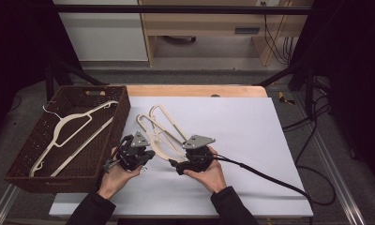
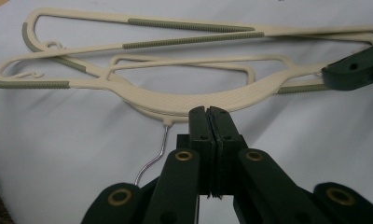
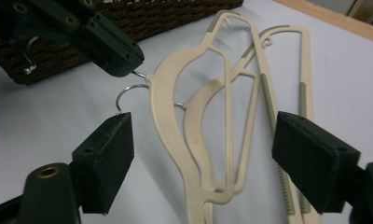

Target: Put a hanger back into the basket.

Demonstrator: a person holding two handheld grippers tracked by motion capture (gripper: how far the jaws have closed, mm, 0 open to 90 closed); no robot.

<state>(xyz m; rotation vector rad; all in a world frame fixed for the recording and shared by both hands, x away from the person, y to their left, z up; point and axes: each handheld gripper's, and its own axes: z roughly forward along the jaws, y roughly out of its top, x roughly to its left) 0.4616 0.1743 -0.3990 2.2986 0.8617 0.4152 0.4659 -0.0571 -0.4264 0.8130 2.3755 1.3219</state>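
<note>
The two cream hangers (image 1: pixel 160 132) lie overlapped on the white sheet (image 1: pixel 251 136), long axes running away from both grippers. The left gripper (image 2: pixel 209 112) sits nearer their hook end, jaws pressed together just short of the top hanger's neck, gripping nothing visible. The right gripper (image 3: pixel 201 163) is spread wide, its jaws straddling the hangers' bodies.

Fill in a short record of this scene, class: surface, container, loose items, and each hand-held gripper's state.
surface: white sheet on a table
container: brown basket at left, one hanger inside
loose items: two hangers stacked on the sheet
left hand-held gripper: jaws shut, at the top hanger's neck by its wire hook
right hand-held gripper: jaws open, straddling the hangers
</note>
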